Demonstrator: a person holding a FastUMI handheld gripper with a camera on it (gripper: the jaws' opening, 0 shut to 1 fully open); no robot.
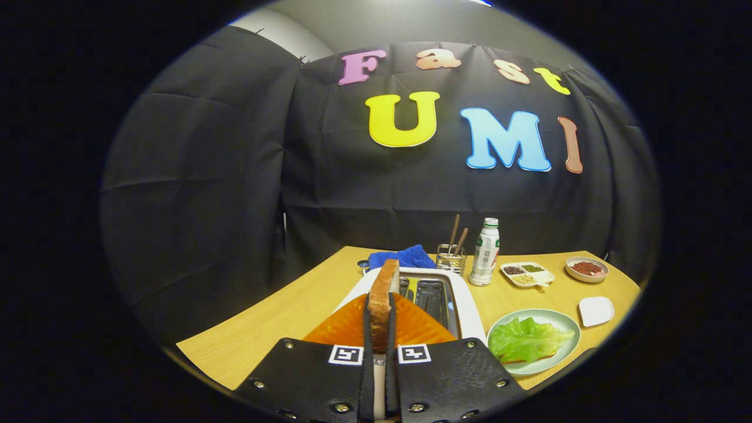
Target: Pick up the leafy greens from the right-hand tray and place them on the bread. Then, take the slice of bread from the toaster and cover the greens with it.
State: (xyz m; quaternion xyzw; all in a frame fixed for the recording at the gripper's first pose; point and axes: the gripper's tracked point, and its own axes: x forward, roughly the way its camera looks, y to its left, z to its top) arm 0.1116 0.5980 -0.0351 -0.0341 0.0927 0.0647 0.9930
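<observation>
Clamped from both sides, the slice of bread [383, 294] stands on edge in the gripper [379, 329], lifted above the white toaster [470, 314], whose slots lie open just beyond it. An orange plate [411, 329] sits under the fingers. Off to the right, a pale green plate [561, 326] carries the leafy greens [526, 339] spread over the other bread [517, 357]. Farther back on the wooden table [282, 317] stand a white bottle [485, 252] and a blue cloth [402, 257].

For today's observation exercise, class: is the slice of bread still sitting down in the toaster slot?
No: the brown-crusted slice of bread is clamped edge-on between the tongs, lifted above the white toaster.
</observation>
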